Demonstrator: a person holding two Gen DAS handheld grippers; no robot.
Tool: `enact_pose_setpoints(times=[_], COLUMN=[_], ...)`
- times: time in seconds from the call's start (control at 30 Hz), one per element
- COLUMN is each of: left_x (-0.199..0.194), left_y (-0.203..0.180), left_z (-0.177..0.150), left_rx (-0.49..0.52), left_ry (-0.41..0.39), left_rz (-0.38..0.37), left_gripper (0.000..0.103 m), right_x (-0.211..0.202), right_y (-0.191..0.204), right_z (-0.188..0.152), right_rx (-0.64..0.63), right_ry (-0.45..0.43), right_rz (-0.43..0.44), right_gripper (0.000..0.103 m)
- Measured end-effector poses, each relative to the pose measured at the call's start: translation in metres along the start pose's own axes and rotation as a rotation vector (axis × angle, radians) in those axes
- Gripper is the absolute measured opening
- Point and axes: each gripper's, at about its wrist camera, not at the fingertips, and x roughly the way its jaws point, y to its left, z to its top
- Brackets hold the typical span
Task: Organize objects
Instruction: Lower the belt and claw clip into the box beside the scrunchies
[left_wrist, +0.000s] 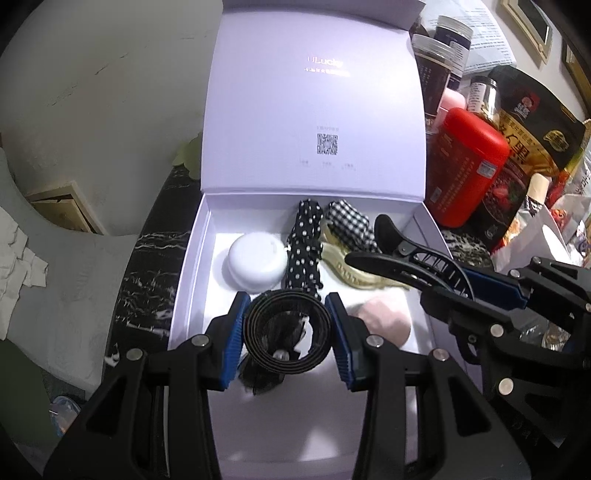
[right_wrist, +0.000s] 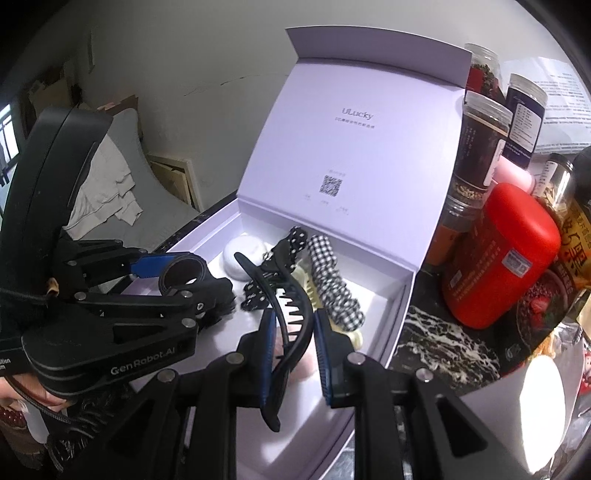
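An open white box (left_wrist: 192, 258) holds a white round case (left_wrist: 257, 264), a polka-dot hair tie (left_wrist: 304, 251), a checked hair tie (left_wrist: 349, 221), a cream claw clip (left_wrist: 354, 271) and a pink puff (left_wrist: 386, 321). Over the box's near half, my left gripper (left_wrist: 288, 332) is shut on a black coiled hair band (left_wrist: 258, 317) with dark lace hanging under it. My right gripper (right_wrist: 295, 343) is shut on a black claw clip (right_wrist: 291, 314), held above the box's right side. The right wrist view also shows the left gripper (right_wrist: 184, 277), the band (right_wrist: 164, 280) and the box (right_wrist: 400, 306).
The box lid (left_wrist: 314, 110) stands upright at the back. A red canister (left_wrist: 465, 166), several jars (left_wrist: 436, 74) and a dark snack bag (left_wrist: 528, 129) crowd the marbled counter (left_wrist: 147, 258) right of the box. Grey upholstery with crumpled white cloth (right_wrist: 107, 192) lies to the left.
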Motion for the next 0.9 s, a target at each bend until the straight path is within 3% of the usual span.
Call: enact_pose_setpoints(times=[0.43,0.9], left_x=[0.032,0.043], left_y=[0.002,0.004], left_z=[0.016,0.014], left_rx=[-0.017,0.007], left_ry=[0.040,0.043], left_rz=[-0.015,0.042], left_gripper=[0.040,0.040], right_x=[0.019,0.033], right_y=[-0.014,-0.007], right_z=[0.012,0.005], right_rx=[0.019,0.002], right_ry=[0.019,0.071], right_rz=[0.001,0.006], right_gripper=[0.020,0.020])
